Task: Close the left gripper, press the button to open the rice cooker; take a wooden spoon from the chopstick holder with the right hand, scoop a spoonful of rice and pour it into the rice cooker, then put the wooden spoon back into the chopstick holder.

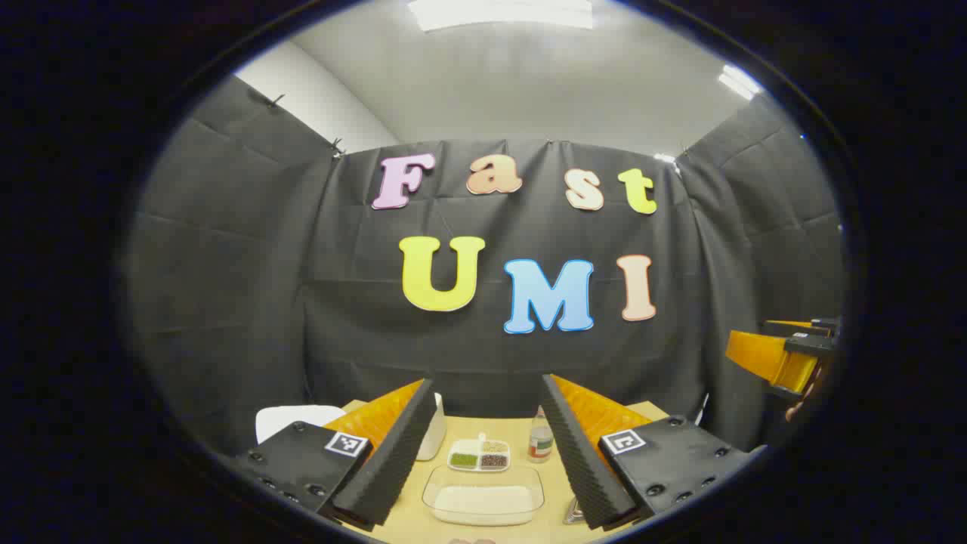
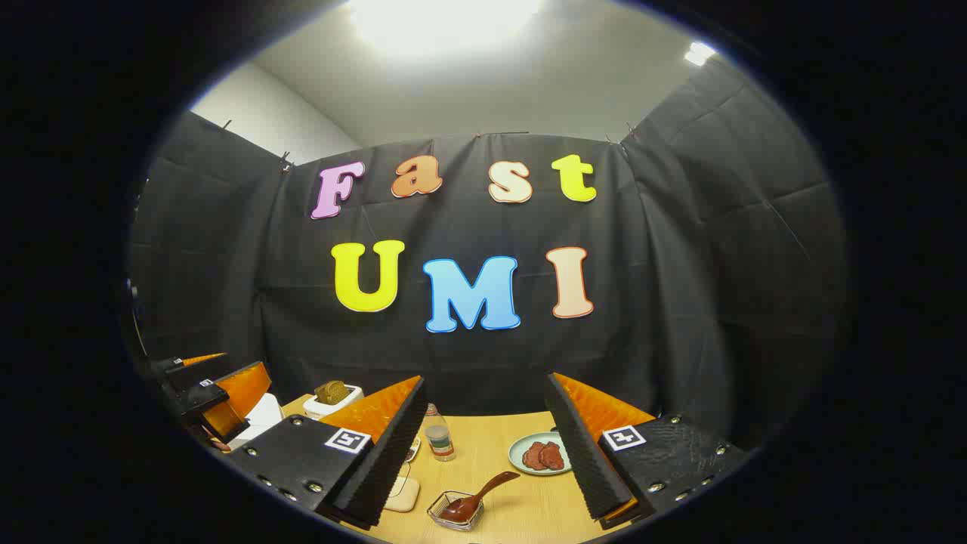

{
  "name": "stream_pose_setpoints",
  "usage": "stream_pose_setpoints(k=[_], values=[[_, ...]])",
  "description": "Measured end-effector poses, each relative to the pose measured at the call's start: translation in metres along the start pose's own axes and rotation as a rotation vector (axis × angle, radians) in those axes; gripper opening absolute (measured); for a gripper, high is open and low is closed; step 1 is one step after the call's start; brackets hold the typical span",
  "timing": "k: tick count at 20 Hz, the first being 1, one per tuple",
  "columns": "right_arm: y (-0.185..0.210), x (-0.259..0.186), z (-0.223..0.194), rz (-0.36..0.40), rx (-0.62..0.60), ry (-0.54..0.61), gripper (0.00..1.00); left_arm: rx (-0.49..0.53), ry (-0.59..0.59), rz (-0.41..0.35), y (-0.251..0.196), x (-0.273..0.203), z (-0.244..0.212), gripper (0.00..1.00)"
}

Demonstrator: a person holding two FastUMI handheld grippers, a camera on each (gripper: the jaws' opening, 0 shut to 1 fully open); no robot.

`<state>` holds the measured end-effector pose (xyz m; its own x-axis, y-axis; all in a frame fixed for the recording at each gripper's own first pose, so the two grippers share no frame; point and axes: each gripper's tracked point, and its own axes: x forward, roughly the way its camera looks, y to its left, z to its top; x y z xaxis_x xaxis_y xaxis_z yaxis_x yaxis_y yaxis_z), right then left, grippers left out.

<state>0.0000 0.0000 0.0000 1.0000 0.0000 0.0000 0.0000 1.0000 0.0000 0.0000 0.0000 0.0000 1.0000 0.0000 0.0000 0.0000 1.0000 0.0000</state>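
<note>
Rice, a pale layer in a clear rectangular glass dish (image 1: 483, 495), sits on the light wooden table (image 1: 555, 483) between the left gripper's (image 1: 487, 446) spread fingers, which hold nothing. Just beyond the dish lies a small white divided tray (image 1: 479, 455) with green, dark and tan grains, and to its right stands a small clear bottle (image 1: 540, 438). A white rounded appliance (image 1: 291, 419) (the rice cooker, most likely, with its lid down) shows at the far left behind the left finger. At the right edge of that left gripper view the other gripper hangs in the air.

From the right gripper view, the right gripper (image 2: 483, 446) is also wide apart and empty, raised above the table. Below it a brown wooden spoon (image 2: 476, 495) rests bowl-down in a small wire holder (image 2: 453, 511), its handle tilted up to the right. A pale green plate (image 2: 521, 452) with reddish-brown slices lies farther right, a glass jar (image 2: 438, 440) farther back, and a white toaster (image 2: 332, 399) with bread at far left.
</note>
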Motion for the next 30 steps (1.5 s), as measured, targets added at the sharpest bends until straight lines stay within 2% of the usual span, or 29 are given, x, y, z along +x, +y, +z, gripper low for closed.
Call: stream_pose_setpoints(k=[15, 21, 24, 25, 27, 30], values=[[0.001, 0.003, -0.002, -0.009, -0.014, -0.003, 0.96, 0.008, 0.005, 0.037, 0.024, 0.006, -0.005, 0.96], [0.009, 0.003, -0.012, 0.004, -0.015, 0.026, 0.96, 0.003, 0.056, 0.073, 0.055, 0.008, -0.031, 0.96], [0.013, 0.003, -0.018, 0.005, -0.019, 0.046, 0.96, -0.021, 0.096, 0.101, 0.086, 0.015, -0.048, 0.96], [0.014, 0.004, -0.022, 0.007, -0.019, 0.056, 0.96, -0.025, 0.117, 0.118, 0.101, 0.015, -0.054, 0.90], [0.017, 0.004, -0.027, 0.009, -0.020, 0.075, 0.96, -0.042, 0.178, 0.153, 0.135, 0.021, -0.072, 0.56], [0.019, 0.006, -0.034, 0.007, -0.030, 0.098, 0.96, -0.045, 0.313, 0.241, 0.196, 0.024, -0.107, 0.21]])
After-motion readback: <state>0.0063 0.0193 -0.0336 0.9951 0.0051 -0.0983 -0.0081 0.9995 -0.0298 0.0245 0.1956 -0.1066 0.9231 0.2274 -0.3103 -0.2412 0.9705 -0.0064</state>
